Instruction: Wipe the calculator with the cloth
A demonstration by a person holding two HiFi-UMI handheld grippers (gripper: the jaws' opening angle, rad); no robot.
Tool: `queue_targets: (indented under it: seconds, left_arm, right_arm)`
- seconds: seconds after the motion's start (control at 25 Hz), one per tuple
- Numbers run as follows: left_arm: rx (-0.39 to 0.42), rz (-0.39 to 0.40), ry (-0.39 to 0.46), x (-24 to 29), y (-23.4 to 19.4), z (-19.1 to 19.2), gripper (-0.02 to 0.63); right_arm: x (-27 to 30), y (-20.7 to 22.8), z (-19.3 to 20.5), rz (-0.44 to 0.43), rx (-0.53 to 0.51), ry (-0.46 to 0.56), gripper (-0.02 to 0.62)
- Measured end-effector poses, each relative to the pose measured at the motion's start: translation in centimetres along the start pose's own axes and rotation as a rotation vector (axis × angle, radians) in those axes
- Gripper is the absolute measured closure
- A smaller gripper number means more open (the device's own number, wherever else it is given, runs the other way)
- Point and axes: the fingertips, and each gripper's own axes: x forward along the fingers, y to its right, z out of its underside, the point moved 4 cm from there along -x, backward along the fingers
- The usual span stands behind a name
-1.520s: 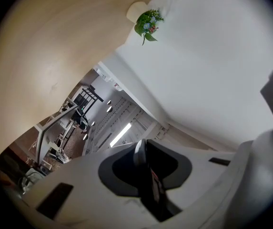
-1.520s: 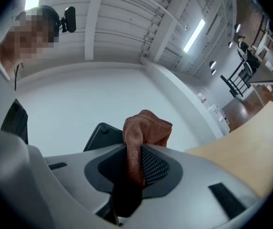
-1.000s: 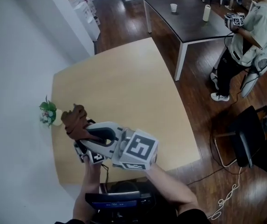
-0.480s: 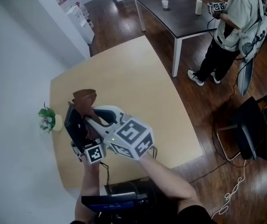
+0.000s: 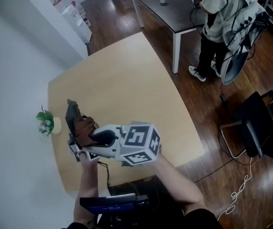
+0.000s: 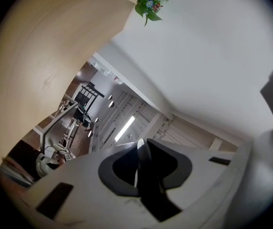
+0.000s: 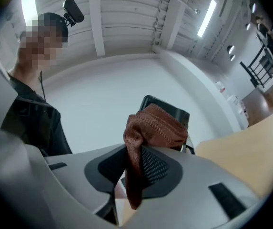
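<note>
As right fingers pinch cloth, calculator between left fingers

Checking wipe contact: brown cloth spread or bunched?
Bunched: the brown woven cloth sits in a crumpled wad clamped in the right hand-held gripper, in front of the black flat calculator.

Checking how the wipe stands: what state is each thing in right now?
calculator, tilted on edge, held off the table
cloth, bunched, against the calculator
left gripper, shut on the calculator
right gripper, shut on the cloth
potted plant, upright on the table
</note>
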Motion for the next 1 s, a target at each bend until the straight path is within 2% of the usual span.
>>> queue_targets:
  seconds: [0.08,0.12,0.24,0.32,0.48,0.64,0.76,0.84,0.88,0.92,1.0]
  left_arm:
    - [0.031,-0.007,-0.144,1.3,0.5,2.4,0.551]
    - [0.047,-0.011,-0.215,1.8,0.7,3.6,0.553]
    - [0.094,-0.037,-0.377,1.5,0.9,5.8,0.554]
    - [0.155,-0.067,-0.442,0.5,0.7,6.1,0.555]
    - [0.314,-0.195,-0.526,-2.0,-1.5,4.7,0.554]
    - [0.456,-0.399,-0.633,-6.7,-5.0,1.9,0.555]
    - [0.564,-0.57,-0.697,-11.5,-7.6,-1.7,0.557]
    - [0.671,-0.712,-0.697,-14.4,-9.3,-4.5,0.557]
    - [0.726,-0.778,-0.667,-15.6,-9.8,-5.9,0.557]
    - [0.779,-0.837,-0.616,-16.6,-10.1,-7.3,0.557]
    - [0.865,-0.918,-0.459,-18.0,-10.4,-9.6,0.554]
  right_arm:
    - [-1.9,-0.4,0.2,-0.03,0.01,0.023,0.514]
    - [-3.2,-0.1,0.0,-0.01,0.019,0.06,0.514]
    - [-6.6,2.0,-0.7,0.119,0.054,0.167,0.514]
    - [-7.5,3.5,0.4,0.195,0.114,0.173,0.514]
    - [-8.0,6.4,5.9,0.326,0.231,0.07,0.513]
    - [-10.9,9.9,13.4,0.541,0.306,-0.11,0.514]
    - [-12.9,11.5,18.4,0.635,0.355,-0.222,0.514]
    - [-13.7,11.8,21.2,0.683,0.35,-0.316,0.514]
    - [-14.0,11.8,22.1,0.698,0.351,-0.348,0.514]
    - [-14.2,11.7,22.9,0.706,0.358,-0.367,0.514]
    - [-14.5,11.5,23.7,0.712,0.373,-0.384,0.514]
